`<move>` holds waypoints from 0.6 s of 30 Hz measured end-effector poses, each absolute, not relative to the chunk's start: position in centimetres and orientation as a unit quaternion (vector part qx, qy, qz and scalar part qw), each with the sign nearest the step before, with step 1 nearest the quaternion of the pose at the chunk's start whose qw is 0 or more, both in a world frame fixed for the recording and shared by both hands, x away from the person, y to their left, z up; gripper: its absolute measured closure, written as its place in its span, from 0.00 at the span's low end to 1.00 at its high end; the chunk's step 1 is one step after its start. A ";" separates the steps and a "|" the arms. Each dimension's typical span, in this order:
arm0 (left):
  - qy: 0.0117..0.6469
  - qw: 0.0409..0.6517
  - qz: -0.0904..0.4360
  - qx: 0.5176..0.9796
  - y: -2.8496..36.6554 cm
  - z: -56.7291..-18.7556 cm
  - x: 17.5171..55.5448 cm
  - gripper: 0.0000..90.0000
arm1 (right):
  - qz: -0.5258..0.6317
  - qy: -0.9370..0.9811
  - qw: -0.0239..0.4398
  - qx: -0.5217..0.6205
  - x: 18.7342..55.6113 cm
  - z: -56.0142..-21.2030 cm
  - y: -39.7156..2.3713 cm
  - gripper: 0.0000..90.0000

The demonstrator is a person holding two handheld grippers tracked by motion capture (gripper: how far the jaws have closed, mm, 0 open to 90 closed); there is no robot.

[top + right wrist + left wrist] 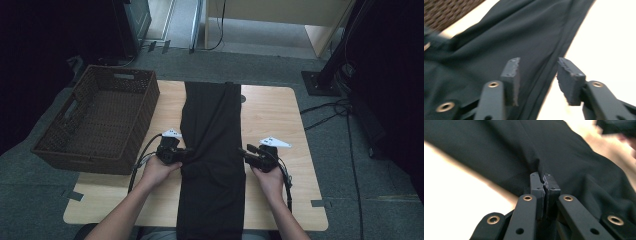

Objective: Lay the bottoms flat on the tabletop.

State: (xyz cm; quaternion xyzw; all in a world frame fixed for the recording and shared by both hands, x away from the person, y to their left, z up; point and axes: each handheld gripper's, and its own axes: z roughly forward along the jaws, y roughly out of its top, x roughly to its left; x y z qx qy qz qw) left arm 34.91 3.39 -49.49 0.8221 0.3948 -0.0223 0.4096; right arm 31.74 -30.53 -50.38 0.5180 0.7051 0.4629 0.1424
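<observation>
Two grippers flanked the black trousers [212, 150] lying mid-frame on the counter [272, 115]: the left gripper [544, 182] had its fingers clamped on the cloth edge, the right gripper [537, 72] stood with fingers apart, so a one-sided pull could skew the fold.

Both bare forearms reach in from the near edge, each hand wrapped around a gripper pointed inward toward the other. The left gripper [188, 152] has its fingers [537, 185] pressed together on a fold of black cloth. The right gripper [242, 150] has its fingers [511, 72] parted.
</observation>
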 end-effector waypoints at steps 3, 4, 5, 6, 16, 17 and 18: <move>0.387 0.403 -0.023 0.829 3.6 -49.3 33.7 0.98 | 0.452 0.710 0.134 0.523 33.4 -50.4 -30.3 0.52; 0.393 0.408 -0.025 0.824 3.8 -49.3 33.4 0.98 | 0.450 0.712 0.134 0.523 34.0 -50.4 -30.1 0.52; 0.396 0.410 -0.027 0.821 4.0 -49.3 33.2 0.98 | 0.449 0.713 0.136 0.522 34.8 -50.4 -29.8 0.52; 0.399 0.412 -0.028 0.819 4.2 -49.3 33.1 0.98 | 0.447 0.714 0.138 0.521 35.2 -50.4 -29.5 0.52; 0.417 0.417 -0.029 0.807 4.9 -49.8 33.1 0.98 | 0.410 0.741 0.139 0.512 40.5 -51.1 -26.0 0.47; 0.418 0.418 -0.029 0.806 4.9 -49.8 33.1 0.98 | 0.407 0.743 0.141 0.512 40.7 -51.2 -25.8 0.47; 0.418 0.419 -0.028 0.806 4.9 -49.8 33.1 0.98 | 0.404 0.746 0.142 0.510 40.9 -51.3 -25.5 0.47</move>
